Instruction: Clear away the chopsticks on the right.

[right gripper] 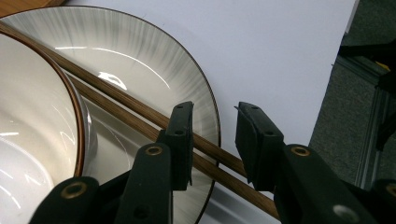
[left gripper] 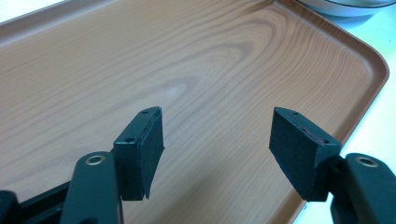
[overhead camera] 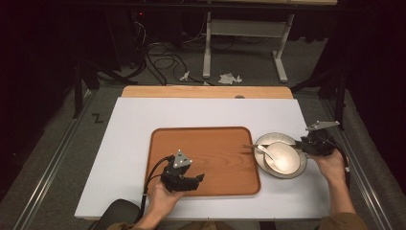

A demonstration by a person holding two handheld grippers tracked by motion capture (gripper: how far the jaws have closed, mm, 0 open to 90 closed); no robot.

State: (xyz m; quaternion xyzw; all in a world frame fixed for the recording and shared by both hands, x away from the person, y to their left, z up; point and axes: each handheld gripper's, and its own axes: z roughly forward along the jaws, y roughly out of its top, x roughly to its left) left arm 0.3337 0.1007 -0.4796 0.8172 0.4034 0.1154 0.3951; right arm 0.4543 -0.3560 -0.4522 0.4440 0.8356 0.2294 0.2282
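Observation:
A wooden tray point(overhead camera: 206, 143) lies on the white tabletop point(overhead camera: 143, 115). My left gripper point(overhead camera: 194, 179) hovers over the tray's near edge; in the left gripper view it point(left gripper: 217, 140) stands open above the bare tray point(left gripper: 210, 60). Right of the tray sits a grey-streaked plate point(overhead camera: 277, 136) carrying a white bowl point(overhead camera: 287, 155), a spoon point(overhead camera: 265, 152) and brown chopsticks point(overhead camera: 251, 146). My right gripper point(overhead camera: 304, 143) is at the plate's right rim. In the right gripper view its jaws point(right gripper: 215, 126) stand apart over the plate point(right gripper: 140, 51), straddling the chopsticks point(right gripper: 126, 105), beside the bowl point(right gripper: 32, 116).
The plate's rim point(left gripper: 345, 7) shows just past the tray's far corner. The white top's right edge point(right gripper: 336, 70) lies close to my right gripper, with grey floor beyond. Behind the table stand a white frame point(overhead camera: 239, 28) and cables point(overhead camera: 163, 60) on the floor.

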